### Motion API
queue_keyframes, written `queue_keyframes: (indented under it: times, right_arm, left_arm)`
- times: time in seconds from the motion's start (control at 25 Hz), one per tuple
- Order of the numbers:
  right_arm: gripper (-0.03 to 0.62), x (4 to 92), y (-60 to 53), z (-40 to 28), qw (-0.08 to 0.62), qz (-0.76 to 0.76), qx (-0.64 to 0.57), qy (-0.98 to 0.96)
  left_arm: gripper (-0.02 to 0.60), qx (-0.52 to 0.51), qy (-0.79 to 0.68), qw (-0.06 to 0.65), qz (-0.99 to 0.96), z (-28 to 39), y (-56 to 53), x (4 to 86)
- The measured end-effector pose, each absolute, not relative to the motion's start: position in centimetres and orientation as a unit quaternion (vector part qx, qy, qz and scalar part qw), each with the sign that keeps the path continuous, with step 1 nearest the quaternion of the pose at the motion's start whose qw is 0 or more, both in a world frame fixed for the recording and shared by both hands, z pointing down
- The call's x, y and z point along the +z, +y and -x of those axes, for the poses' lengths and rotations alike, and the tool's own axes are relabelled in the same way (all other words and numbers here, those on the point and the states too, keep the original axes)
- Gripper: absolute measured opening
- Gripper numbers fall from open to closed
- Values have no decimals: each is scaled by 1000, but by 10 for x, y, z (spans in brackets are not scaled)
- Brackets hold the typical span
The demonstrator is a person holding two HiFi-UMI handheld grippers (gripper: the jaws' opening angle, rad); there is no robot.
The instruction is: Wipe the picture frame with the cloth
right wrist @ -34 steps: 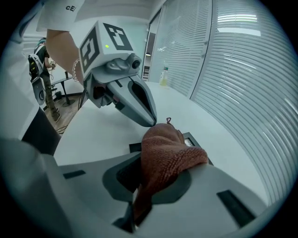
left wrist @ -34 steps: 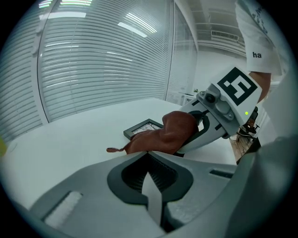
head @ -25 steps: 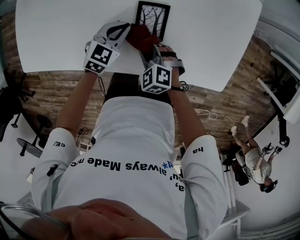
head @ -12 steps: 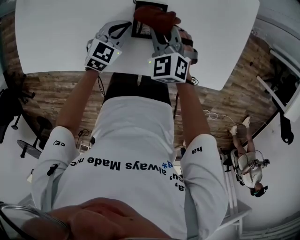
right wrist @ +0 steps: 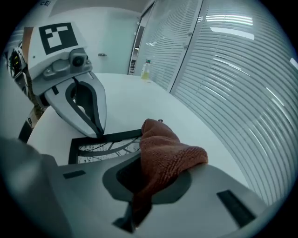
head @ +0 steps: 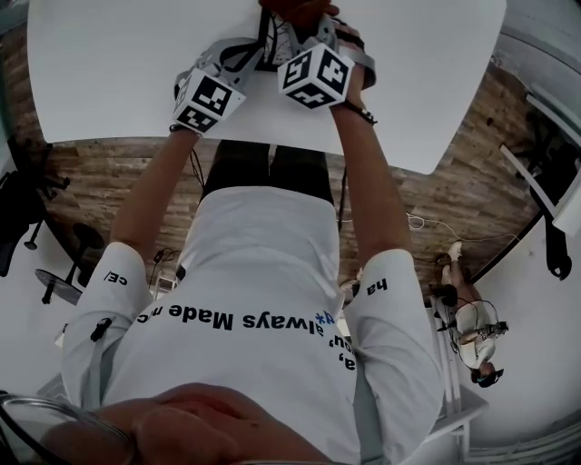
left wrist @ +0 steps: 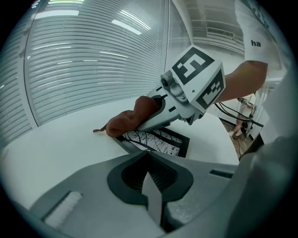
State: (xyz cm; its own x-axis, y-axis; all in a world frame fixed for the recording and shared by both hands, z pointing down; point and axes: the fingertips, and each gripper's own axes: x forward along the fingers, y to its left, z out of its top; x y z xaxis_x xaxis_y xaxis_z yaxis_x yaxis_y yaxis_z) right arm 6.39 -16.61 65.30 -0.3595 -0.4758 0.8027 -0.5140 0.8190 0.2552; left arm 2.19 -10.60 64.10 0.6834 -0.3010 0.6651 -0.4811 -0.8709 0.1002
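**Head view.** Both grippers meet over the picture frame [head: 268, 53] on the white table [head: 109, 73]. The cloth [head: 300, 9] lies at the frame's far end. Judged risk: a hard push may slide or turn the frame if the left gripper [head: 243, 54] slips off its edge.

**Left gripper view.** The left jaws are closed together on nothing, just short of the frame's near corner.

**Right gripper view.** The right gripper [right wrist: 132, 209] is clenched on the cloth, which bunches over the frame's right side. With only a fold pinched, drag could pull the cloth free.
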Motion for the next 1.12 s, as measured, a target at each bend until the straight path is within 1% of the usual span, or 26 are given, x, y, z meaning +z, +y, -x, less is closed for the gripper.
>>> queue_keyframes:
  times: [0.36,1.12]
  right_arm:
    - [28,652,-152,-60,484,-287,35,-826]
    - [28,638,-34,-41,459,-220,104,-855]
  left_arm:
    - [2,343,-215,138,-904,-17,-104,643]
    - [2,342,-220,130,-904,-20,-105,642]
